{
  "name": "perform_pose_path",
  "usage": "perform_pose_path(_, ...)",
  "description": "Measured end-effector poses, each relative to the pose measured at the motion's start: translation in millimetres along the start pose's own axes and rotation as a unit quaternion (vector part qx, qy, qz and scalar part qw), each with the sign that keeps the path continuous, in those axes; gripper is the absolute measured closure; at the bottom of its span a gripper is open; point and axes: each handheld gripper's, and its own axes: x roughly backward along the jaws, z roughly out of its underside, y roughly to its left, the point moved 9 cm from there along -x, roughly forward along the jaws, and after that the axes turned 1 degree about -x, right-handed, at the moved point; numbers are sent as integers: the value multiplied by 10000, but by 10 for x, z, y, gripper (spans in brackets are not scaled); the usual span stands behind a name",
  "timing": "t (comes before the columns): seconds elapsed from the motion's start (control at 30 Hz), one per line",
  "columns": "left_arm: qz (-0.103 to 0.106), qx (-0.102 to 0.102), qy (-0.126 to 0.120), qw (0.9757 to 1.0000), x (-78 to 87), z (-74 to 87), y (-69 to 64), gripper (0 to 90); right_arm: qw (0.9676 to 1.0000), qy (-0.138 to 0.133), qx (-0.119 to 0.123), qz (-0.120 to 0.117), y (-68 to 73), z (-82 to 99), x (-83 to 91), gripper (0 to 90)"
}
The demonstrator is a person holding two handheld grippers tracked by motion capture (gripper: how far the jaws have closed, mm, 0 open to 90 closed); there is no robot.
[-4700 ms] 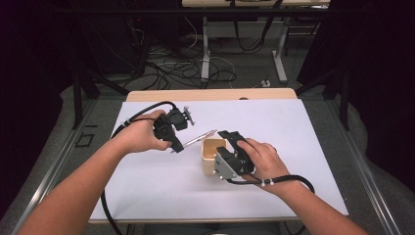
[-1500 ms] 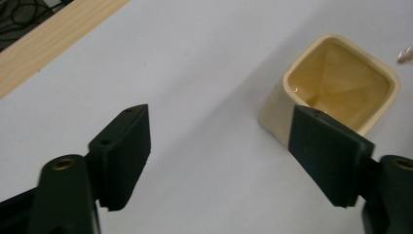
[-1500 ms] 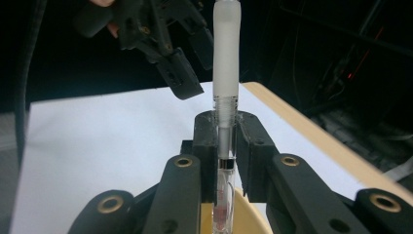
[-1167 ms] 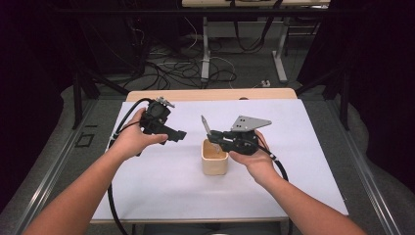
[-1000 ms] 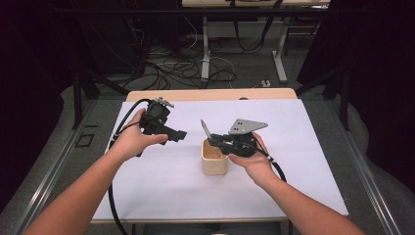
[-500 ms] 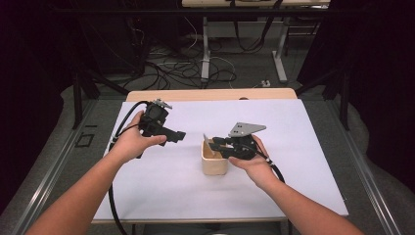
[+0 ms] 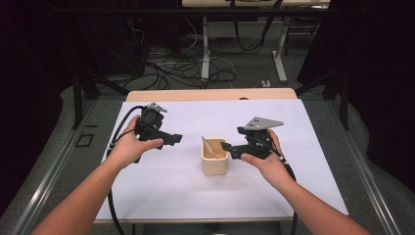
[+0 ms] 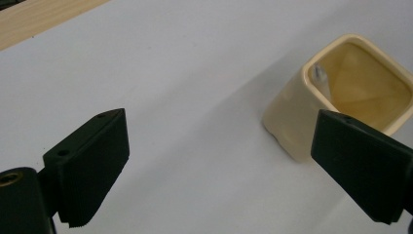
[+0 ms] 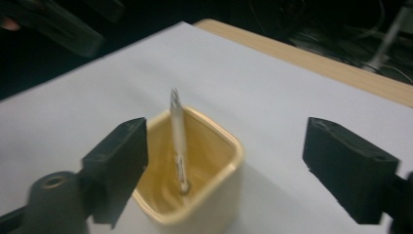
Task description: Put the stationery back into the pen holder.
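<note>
While a white sheet [image 7: 161,196] is spread over most of the wooden tabletop [image 7: 210,94], a bare strip of wood is left along its far edge. A cream square cup [image 7: 215,157] is stood near the middle of the sheet, and a thin silvery pen [image 7: 207,146] is leaned inside it, its tip raised above the rim. The right gripper [image 7: 226,146] is held just beside the cup's right side; its fingers have just been opening and are parted wide, with the pen seen between them but untouched. The left gripper [image 7: 177,139] is held off to the cup's left, its fingers spread apart and empty. Beyond the tabletop, tangled cables [image 7: 181,68] are strewn over a grey floor [image 7: 244,73] among metal desk legs [image 7: 280,54], and darkness is seen at both sides.
</note>
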Motion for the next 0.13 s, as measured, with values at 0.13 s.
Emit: perform_pose_path(0.13, 56, 99, -135, 9998, 25, 81, 22, 47, 9995, 172, -52, 276, -191, 111, 101, 0)
